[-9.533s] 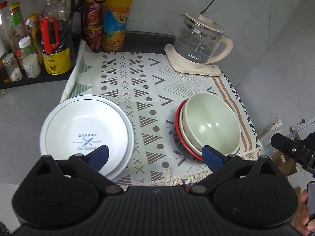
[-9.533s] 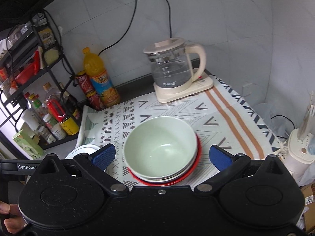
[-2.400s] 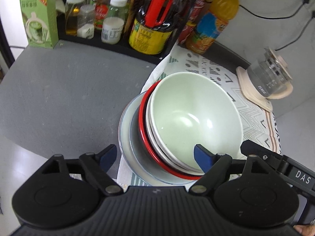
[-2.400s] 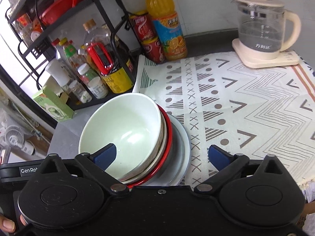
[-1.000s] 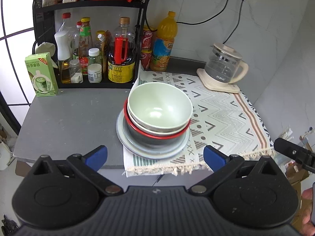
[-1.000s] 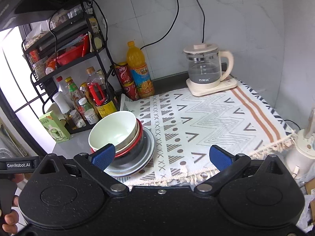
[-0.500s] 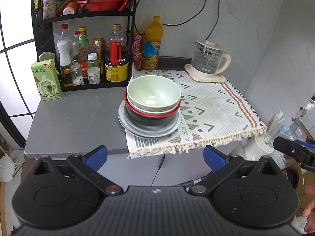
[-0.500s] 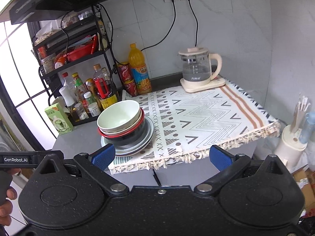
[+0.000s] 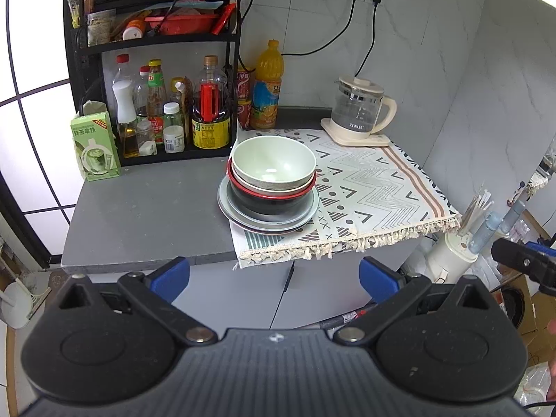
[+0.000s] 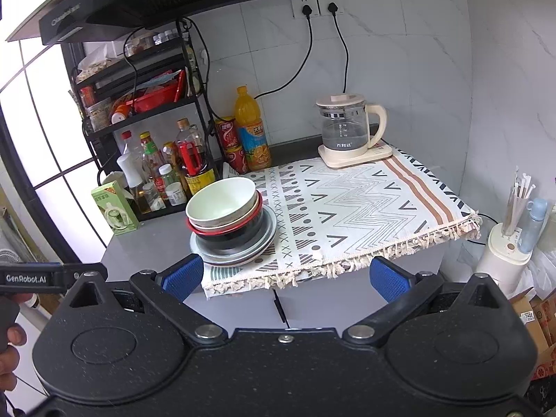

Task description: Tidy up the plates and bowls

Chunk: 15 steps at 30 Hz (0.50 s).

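Grippers [image 9: 274,276] [image 10: 285,279] withdrawn (jaws wide), bowls [image 9: 274,163] stacked

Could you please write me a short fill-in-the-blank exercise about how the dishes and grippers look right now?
1. The pale green bowl sits at the ____ of the stack.
2. The bowl under it has a rim coloured ____.
3. The grey plates at the bottom lie partly on the patterned ____ and partly on the bare counter.
4. The left gripper and the right gripper are both ____ and hold nothing.

Missing words: top; red; cloth; open
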{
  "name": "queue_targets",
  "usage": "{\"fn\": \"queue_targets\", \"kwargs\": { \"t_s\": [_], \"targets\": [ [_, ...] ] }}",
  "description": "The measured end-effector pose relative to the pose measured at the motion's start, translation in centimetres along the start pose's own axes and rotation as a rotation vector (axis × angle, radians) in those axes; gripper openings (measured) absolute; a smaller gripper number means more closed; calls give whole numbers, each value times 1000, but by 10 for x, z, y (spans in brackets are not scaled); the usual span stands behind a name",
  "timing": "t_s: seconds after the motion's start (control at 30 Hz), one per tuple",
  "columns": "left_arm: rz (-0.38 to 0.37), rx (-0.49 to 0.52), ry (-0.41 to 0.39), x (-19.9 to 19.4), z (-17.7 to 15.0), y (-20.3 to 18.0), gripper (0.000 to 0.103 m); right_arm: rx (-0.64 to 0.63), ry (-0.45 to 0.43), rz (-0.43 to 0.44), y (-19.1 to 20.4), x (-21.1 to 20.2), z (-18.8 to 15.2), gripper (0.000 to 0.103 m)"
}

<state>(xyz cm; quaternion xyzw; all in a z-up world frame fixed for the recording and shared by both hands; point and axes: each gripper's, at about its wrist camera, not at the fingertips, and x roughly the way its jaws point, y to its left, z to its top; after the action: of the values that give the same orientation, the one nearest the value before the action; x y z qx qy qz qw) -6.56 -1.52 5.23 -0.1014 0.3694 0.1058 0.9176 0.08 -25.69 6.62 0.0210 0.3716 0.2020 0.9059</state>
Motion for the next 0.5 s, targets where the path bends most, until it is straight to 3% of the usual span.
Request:
{"fn": "queue_targets", "kwargs": {
  "t_s": [0.5],
  "targets": [
    [-6, 6, -42, -28, -17, 3, 103, -13, 0, 13, 2, -25, -10, 103]
  ]
}}
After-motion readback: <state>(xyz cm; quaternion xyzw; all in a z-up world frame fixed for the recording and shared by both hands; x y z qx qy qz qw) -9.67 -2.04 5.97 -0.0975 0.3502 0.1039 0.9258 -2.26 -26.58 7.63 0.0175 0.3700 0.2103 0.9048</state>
